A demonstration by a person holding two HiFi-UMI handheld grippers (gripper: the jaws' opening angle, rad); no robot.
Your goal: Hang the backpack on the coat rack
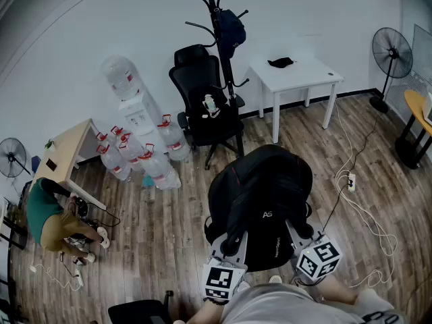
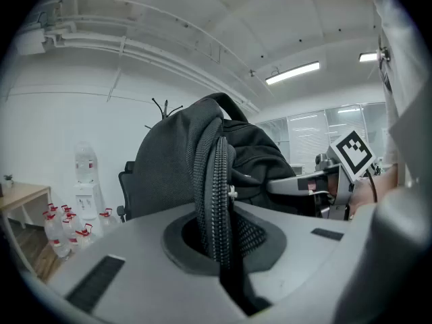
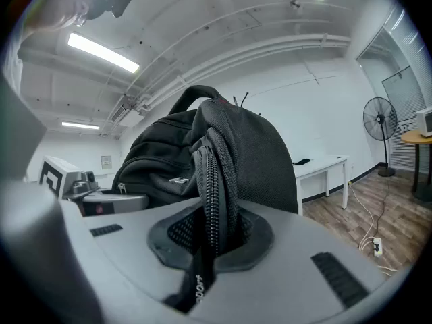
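Observation:
The black backpack (image 1: 263, 201) hangs in the air in front of me, held up between both grippers. My left gripper (image 1: 233, 240) is shut on a padded mesh shoulder strap (image 2: 217, 194), which runs up out of its jaws. The other shoulder strap (image 3: 214, 187) is clamped the same way in my right gripper (image 1: 298, 231), which is shut. The bag's bulk (image 2: 182, 160) fills the middle of both gripper views. The black coat rack (image 1: 219, 46) stands by the far wall beyond the bag, with a dark item (image 1: 231, 27) hanging on an upper hook.
A black office chair (image 1: 206, 106) stands right at the rack's foot. To its right is a white table (image 1: 300, 73), to its left a water dispenser (image 1: 131, 96) and several bottles (image 1: 145, 160). A person (image 1: 54, 221) crouches at the left. Cables (image 1: 364, 211) lie on the floor at the right.

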